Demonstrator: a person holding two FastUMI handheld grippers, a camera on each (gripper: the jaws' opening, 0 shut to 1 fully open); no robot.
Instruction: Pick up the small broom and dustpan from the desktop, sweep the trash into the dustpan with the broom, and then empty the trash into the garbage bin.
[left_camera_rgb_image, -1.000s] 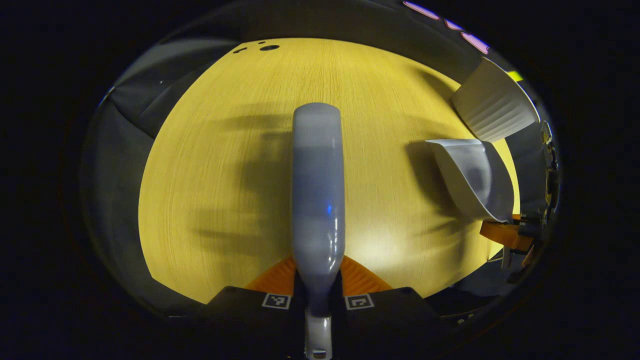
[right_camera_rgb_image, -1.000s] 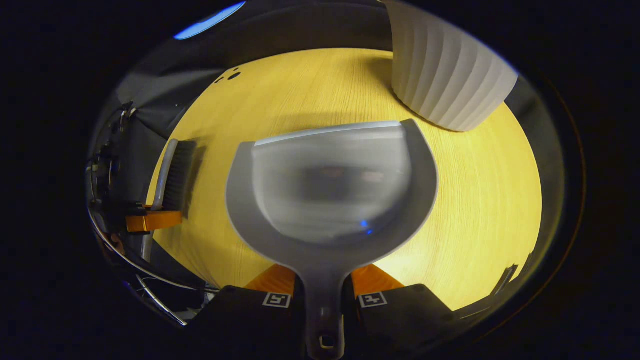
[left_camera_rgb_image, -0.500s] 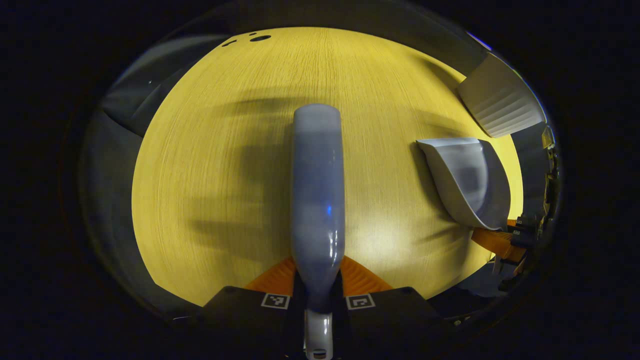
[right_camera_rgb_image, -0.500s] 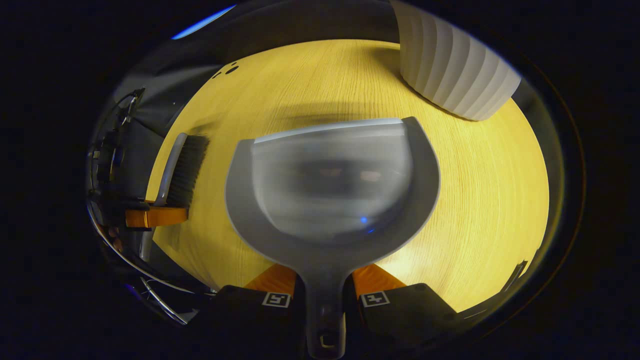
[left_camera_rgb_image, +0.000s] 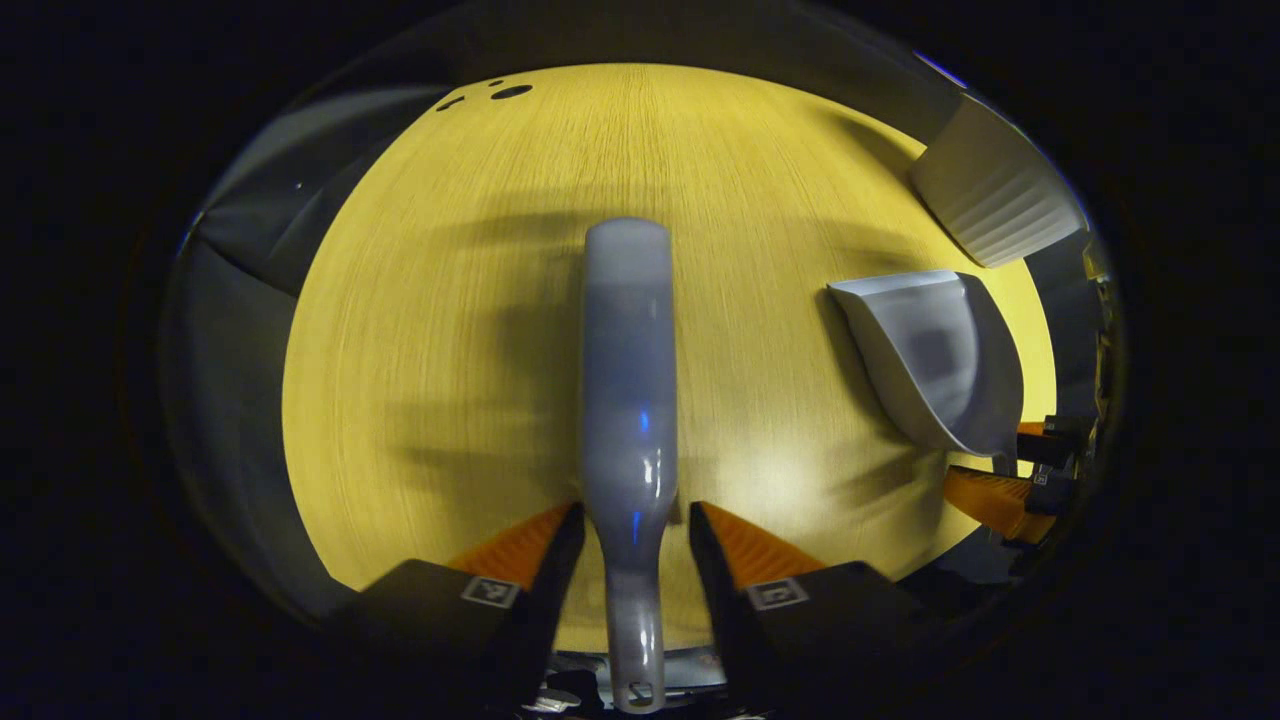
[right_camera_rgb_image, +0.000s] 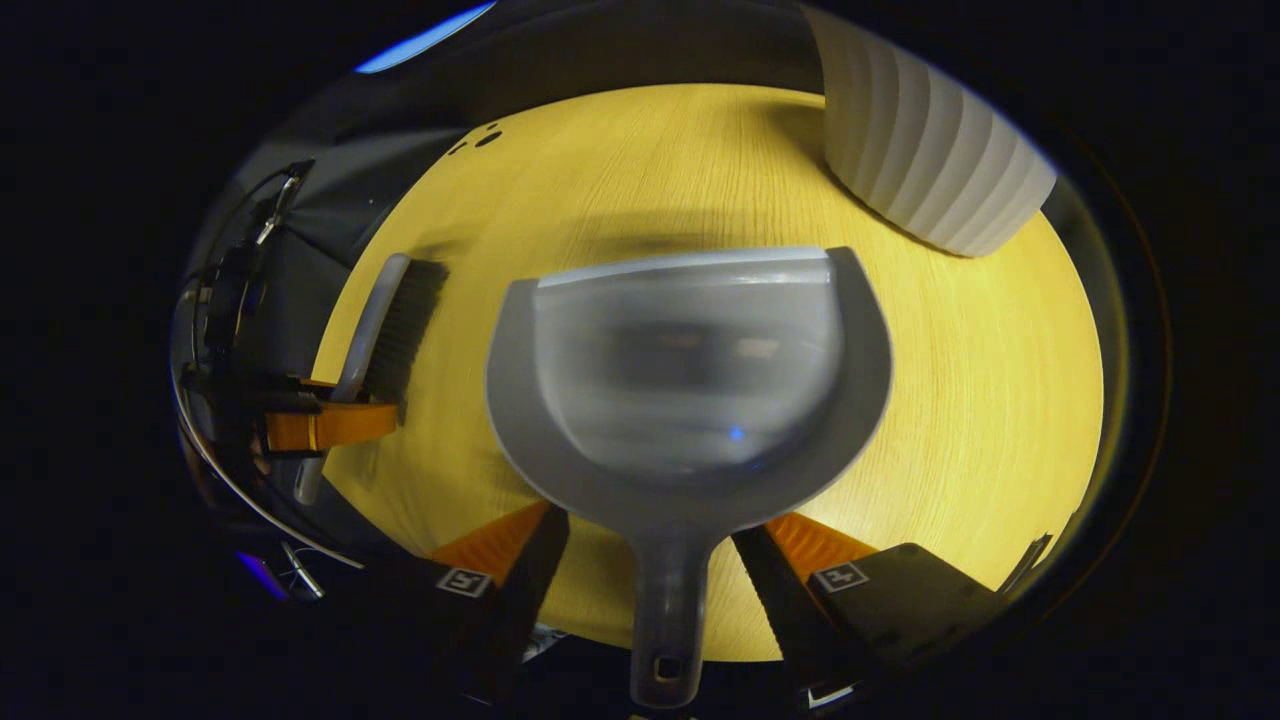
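My left gripper (left_camera_rgb_image: 628, 520) stands open astride the grey plastic broom (left_camera_rgb_image: 627, 370) handle; my right gripper (right_camera_rgb_image: 652, 540) stands open astride the grey plastic dustpan (right_camera_rgb_image: 690, 380), both near the yellow wooden desktop's (right_camera_rgb_image: 980, 400) front edge. I judge release underway; withdraw straight back.

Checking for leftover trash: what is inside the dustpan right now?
In the right gripper view the dustpan shows a bare pan with only blurred reflections; no trash can be made out. It lies on the wooden table; the patch of table beneath it is covered.
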